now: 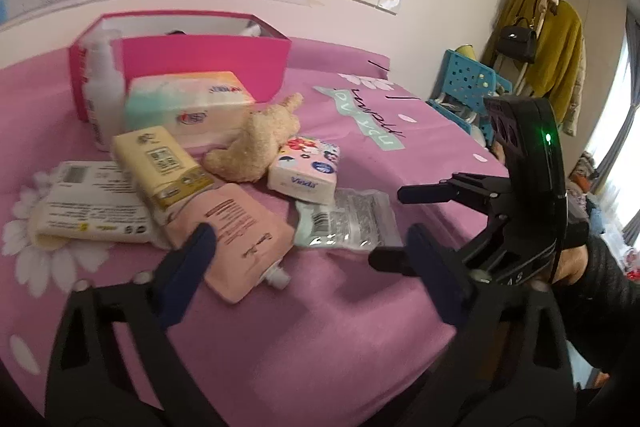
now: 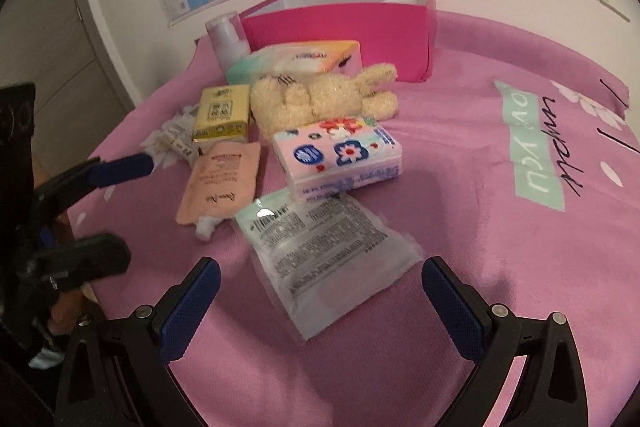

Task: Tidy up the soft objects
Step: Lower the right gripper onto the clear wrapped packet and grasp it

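Pink bed (image 2: 460, 155) held a bunny (image 2: 320, 99), tissues (image 2: 340, 155) and a clear pack (image 2: 324, 251) near a pink box (image 2: 340, 35). Left gripper (image 1: 312, 259) and right gripper (image 2: 320, 291) were both wide, holding nothing.

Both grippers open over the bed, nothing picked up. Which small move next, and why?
Probably ease the right gripper forward and down onto the clear plastic pack: it lies flat right between the open fingers, nearest of the pile, with the pink box open behind.
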Motion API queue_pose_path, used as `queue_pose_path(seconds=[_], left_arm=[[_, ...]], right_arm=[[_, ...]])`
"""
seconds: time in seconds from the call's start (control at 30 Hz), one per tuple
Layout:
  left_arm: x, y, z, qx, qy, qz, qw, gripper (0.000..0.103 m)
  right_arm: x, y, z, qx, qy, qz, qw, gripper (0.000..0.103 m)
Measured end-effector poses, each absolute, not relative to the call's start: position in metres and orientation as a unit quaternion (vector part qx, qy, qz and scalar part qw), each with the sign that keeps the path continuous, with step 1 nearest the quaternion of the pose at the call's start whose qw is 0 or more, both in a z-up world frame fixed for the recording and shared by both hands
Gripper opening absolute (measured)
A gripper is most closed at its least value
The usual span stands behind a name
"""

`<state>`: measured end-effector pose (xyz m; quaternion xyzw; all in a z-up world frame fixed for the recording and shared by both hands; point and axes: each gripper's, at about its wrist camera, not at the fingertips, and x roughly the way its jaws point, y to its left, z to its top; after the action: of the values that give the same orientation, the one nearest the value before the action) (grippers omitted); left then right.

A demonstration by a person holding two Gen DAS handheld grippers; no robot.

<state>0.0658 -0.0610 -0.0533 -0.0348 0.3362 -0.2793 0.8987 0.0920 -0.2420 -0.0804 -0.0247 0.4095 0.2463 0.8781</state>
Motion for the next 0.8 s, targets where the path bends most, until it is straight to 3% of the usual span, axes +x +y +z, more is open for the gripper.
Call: queue_pose_path(seconds=[0.07,0.23,0.43,0.8], left_arm=[[0.075,-0.066,-0.057,-0.037,0.35,-0.286,0.891,0.073],[0.086,-0.081,-0.067,-0.031,0.374,-0.301,0.877,0.072],[0.095,-0.094,-0.078,-0.029,0.406,-0.306,0.861,0.051],[0.113,-0.087,-0.084,-0.073,0.437,-0.297,0.846,0.051]], right_arm=[[0.093,-0.246,-0.082,-0.024,0.413,0.252,0.875,0.101],[0.1,-0.254,-0.084,-0.03,0.418,0.258,0.871,0.092],[0.103,-0.252,-0.084,-0.049,0.418,0.274,0.865,0.089],[0.101,-0.255,-0.082,-0.027,0.418,0.296,0.858,0.085]])
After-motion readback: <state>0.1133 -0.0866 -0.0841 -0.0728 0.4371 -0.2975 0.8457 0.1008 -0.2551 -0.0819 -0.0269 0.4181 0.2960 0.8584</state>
